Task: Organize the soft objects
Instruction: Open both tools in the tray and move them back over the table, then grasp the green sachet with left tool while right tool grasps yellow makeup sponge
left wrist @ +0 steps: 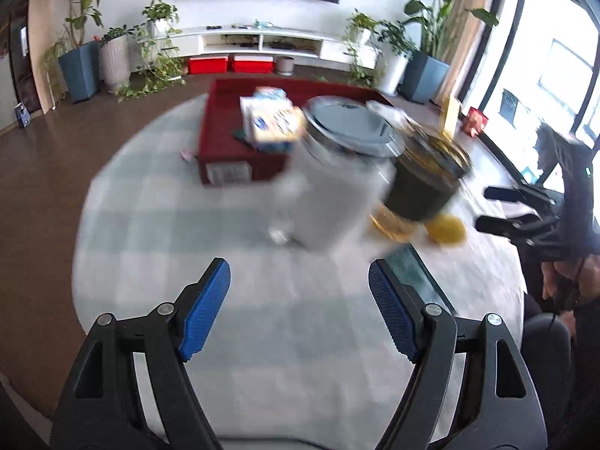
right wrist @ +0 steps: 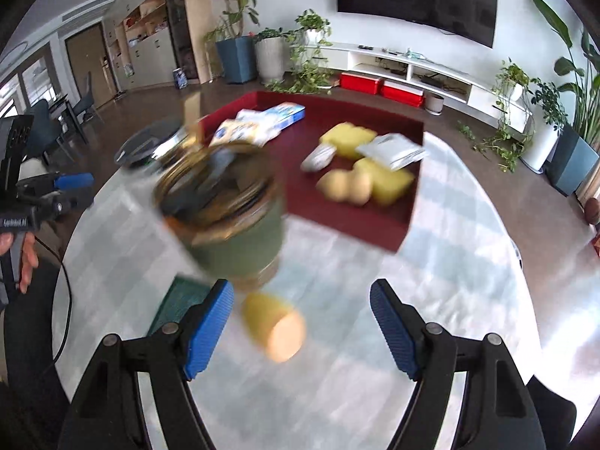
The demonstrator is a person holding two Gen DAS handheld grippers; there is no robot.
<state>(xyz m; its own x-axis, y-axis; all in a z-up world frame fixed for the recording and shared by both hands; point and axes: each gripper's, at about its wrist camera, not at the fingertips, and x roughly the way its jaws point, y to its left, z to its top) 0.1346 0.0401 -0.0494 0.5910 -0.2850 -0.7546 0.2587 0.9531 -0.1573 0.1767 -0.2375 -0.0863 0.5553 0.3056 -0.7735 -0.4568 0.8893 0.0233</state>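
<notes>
Blue-padded left gripper [left wrist: 299,281], jaws apart

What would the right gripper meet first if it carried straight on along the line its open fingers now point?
Probably the yellow soft object lying on the table just ahead of the right gripper, slightly left of centre between the open fingers. The green jar stands beyond it. Motion blur makes depth uncertain.

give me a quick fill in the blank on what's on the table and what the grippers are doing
1. The pads of the left hand-held gripper are coloured ____.
2. The right hand-held gripper stands open and holds ____.
3. The yellow sponges lie on the ____ tray.
4. The green jar stands on the table with its lid ____.

Missing words: blue; nothing; red; off
</notes>
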